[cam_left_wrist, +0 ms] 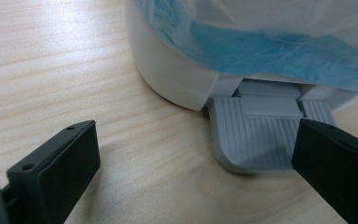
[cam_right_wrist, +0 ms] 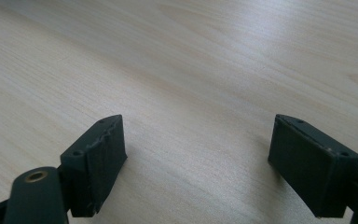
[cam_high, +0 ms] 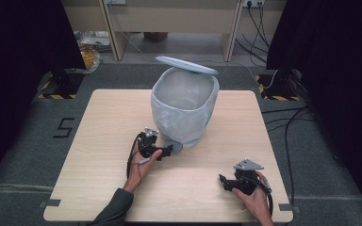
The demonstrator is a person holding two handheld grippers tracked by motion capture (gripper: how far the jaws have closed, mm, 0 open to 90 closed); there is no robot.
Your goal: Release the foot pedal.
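Note:
A white pedal bin (cam_high: 185, 106) lined with a pale bag stands mid-table, its lid (cam_high: 186, 65) tipped up at the back. Its grey ribbed pedal (cam_high: 173, 144) juts toward me. My left gripper (cam_high: 167, 151) is at the pedal, open. In the left gripper view (cam_left_wrist: 198, 140) its right jaw lies over the near right corner of the pedal (cam_left_wrist: 256, 135) and its left jaw hovers over bare wood. The bin's white base (cam_left_wrist: 172, 74) and blue-tinted liner (cam_left_wrist: 279, 42) fill the top there. My right gripper (cam_high: 222, 181) rests near the front right of the table, open (cam_right_wrist: 198, 135), nothing between its jaws.
The light wooden table (cam_high: 113, 122) has rounded corners and stands on grey carpet. Stand bases with striped tape (cam_high: 56, 89) (cam_high: 275, 87) flank the far corners. Cables (cam_high: 292, 122) trail on the floor at the right. A desk (cam_high: 169, 19) stands behind.

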